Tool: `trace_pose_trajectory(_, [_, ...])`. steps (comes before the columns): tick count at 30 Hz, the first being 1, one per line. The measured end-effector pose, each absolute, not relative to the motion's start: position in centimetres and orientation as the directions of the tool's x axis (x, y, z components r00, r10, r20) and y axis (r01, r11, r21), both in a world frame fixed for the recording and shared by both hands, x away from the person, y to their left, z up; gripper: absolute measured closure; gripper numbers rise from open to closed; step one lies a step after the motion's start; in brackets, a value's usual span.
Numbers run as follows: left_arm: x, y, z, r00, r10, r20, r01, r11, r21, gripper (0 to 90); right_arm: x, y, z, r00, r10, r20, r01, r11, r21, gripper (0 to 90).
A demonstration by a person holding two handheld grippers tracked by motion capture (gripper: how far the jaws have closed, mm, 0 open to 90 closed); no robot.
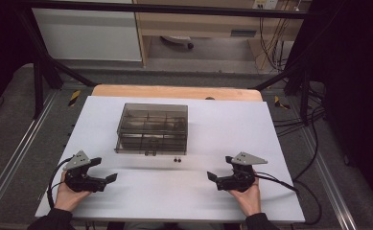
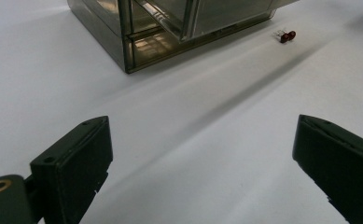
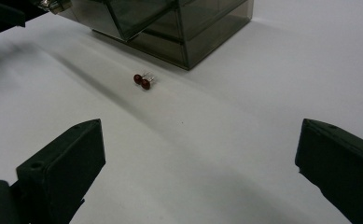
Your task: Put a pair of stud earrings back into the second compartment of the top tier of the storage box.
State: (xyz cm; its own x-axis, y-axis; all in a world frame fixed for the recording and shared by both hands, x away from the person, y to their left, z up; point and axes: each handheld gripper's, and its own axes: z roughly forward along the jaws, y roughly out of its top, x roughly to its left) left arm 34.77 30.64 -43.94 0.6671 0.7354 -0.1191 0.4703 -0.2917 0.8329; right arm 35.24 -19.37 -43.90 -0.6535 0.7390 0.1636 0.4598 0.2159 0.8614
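Note:
A smoky transparent drawer box (image 1: 152, 128) stands in the middle of the white table (image 1: 222, 124); its corner appears in the left gripper view (image 2: 170, 28) and the right gripper view (image 3: 170, 28). Two small dark red LEDs (image 1: 176, 159) lie just in front of the box, seen also in the left gripper view (image 2: 286, 35) and the right gripper view (image 3: 142, 81). My left gripper (image 1: 106, 169) rests at the front left, open and empty (image 2: 202, 163). My right gripper (image 1: 218, 167) rests at the front right, open and empty (image 3: 198, 163).
A wooden board edge (image 1: 174, 91) runs behind the white table. Black frame bars (image 1: 45, 62) and cables (image 1: 294, 120) flank the table. A person's hands (image 1: 69, 196) hold the grippers near the front edge.

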Motion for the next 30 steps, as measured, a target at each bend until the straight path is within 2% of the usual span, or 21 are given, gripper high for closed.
trace_pose_trajectory(14, [34.8,30.7,-44.0,0.665,0.736,-0.129,0.475,-0.284,0.833,4.7,36.5,-14.8,-44.5,-0.661,0.737,0.141,0.458,0.248,0.854,7.8])
trace_pose_trajectory(27, [34.9,30.8,-44.0,0.664,0.736,-0.133,0.477,-0.280,0.833,4.8,38.2,-11.3,-45.3,-0.673,0.732,0.107,0.459,0.300,0.836,24.2])
trace_pose_trajectory(30, [34.9,30.8,-44.1,0.662,0.738,-0.134,0.478,-0.278,0.833,4.8,38.6,-10.9,-45.4,-0.663,0.737,0.132,0.473,0.276,0.837,29.0])
